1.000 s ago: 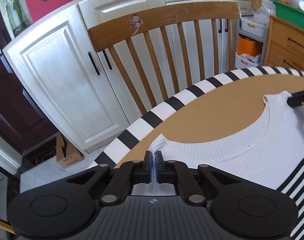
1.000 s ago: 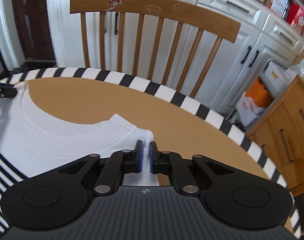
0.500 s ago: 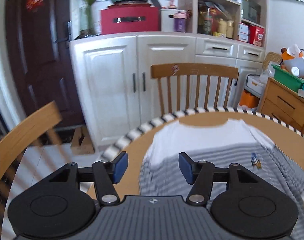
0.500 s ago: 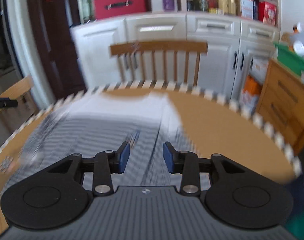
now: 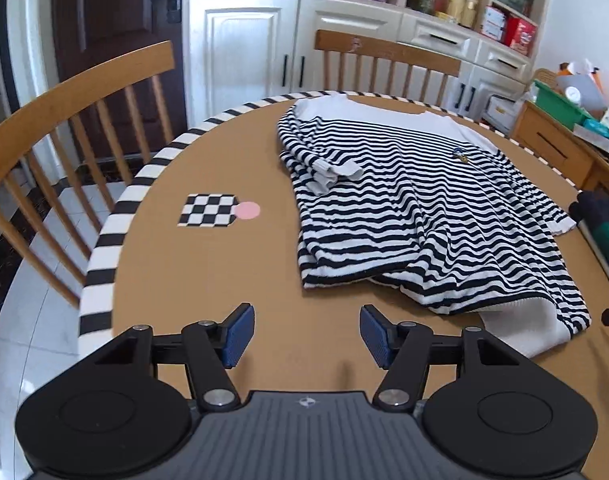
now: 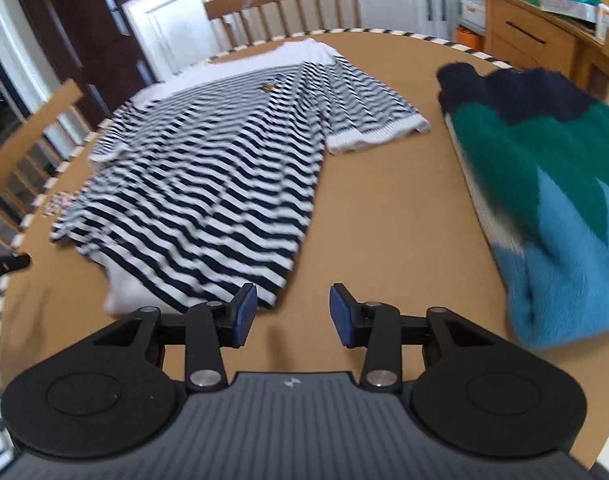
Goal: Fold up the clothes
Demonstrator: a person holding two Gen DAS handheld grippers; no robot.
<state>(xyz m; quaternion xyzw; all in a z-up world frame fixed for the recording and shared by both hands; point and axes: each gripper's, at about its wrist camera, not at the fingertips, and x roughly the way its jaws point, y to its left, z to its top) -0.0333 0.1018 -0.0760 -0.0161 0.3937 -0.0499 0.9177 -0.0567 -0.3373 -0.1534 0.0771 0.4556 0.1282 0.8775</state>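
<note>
A black-and-white striped sweater [image 5: 416,204] with a white collar end lies spread flat on the round brown table [image 5: 224,280], collar toward the far chair. One sleeve [image 5: 316,160] is folded in over its left side. My left gripper [image 5: 304,336] hovers open above the near table edge, short of the sweater's hem, holding nothing. The right wrist view shows the same sweater [image 6: 208,168], slightly blurred. My right gripper [image 6: 292,312] is open and empty just off the hem's near right corner.
A folded fluffy sweater in navy, green and blue [image 6: 544,184] lies at the table's right side. A checkered marker with a pink dot [image 5: 212,210] is on the table left of the striped sweater. Wooden chairs [image 5: 84,128] stand at the far and left edges.
Both grippers let go of the sweater's shoulders at the collar, opened, and pulled back to the near side of the table. The sweater now lies flat.
</note>
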